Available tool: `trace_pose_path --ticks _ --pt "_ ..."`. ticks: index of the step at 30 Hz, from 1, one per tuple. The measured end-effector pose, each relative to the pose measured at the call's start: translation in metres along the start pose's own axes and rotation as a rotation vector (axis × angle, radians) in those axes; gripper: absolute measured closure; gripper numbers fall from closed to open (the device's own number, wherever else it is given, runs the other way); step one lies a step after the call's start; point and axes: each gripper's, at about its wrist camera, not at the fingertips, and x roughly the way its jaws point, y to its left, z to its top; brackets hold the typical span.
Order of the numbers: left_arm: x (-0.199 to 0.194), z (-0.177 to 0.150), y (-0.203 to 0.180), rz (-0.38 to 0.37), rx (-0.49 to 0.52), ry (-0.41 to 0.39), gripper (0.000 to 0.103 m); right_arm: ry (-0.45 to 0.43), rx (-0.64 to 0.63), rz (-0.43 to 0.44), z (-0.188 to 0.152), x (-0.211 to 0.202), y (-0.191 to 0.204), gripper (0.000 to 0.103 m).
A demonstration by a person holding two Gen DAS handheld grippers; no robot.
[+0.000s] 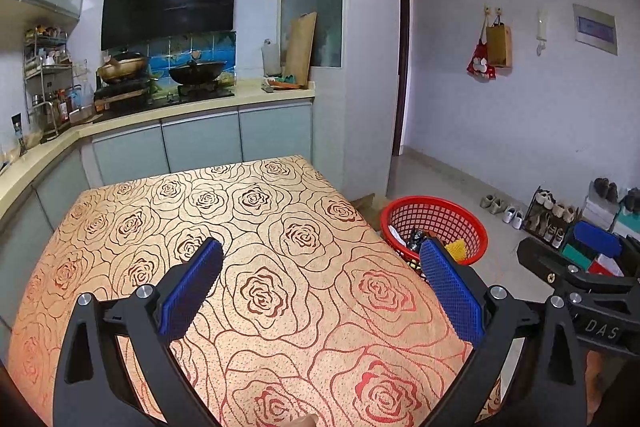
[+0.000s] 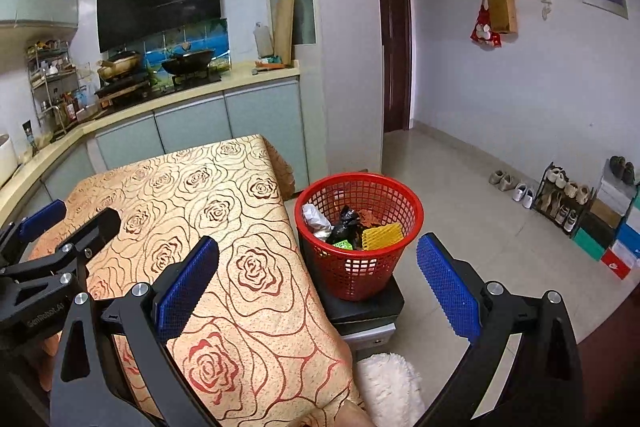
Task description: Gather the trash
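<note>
Left gripper spread wide, nothing btwn its blue pads, hovering over the rose-print tablecloth. Right gripper also spread wide & empty, w/ its left finger over the cloth's right edge and its right finger over the floor. Red basket sits just ahead of the right gripper, btwn its fingers in view, beside the table on a dark stool. Inside the basket: white crumpled paper, black bag, yellow mesh piece, small green scrap. From the left gripper the basket is ahead-right, past the table edge.
</note>
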Motion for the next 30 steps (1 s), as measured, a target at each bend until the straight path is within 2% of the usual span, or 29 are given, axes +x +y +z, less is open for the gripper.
trace_pose_path --ticks 13,30 --pt "-0.005 -0.003 0.003 0.002 -0.011 -0.009 0.008 -0.016 -0.016 -0.019 0.001 -0.005 0.010 0.007" --pt "-0.001 -0.003 0.008 0.020 -0.016 -0.002 0.008 -0.003 0.006 -0.046 -0.001 0.000 -0.004 0.007"
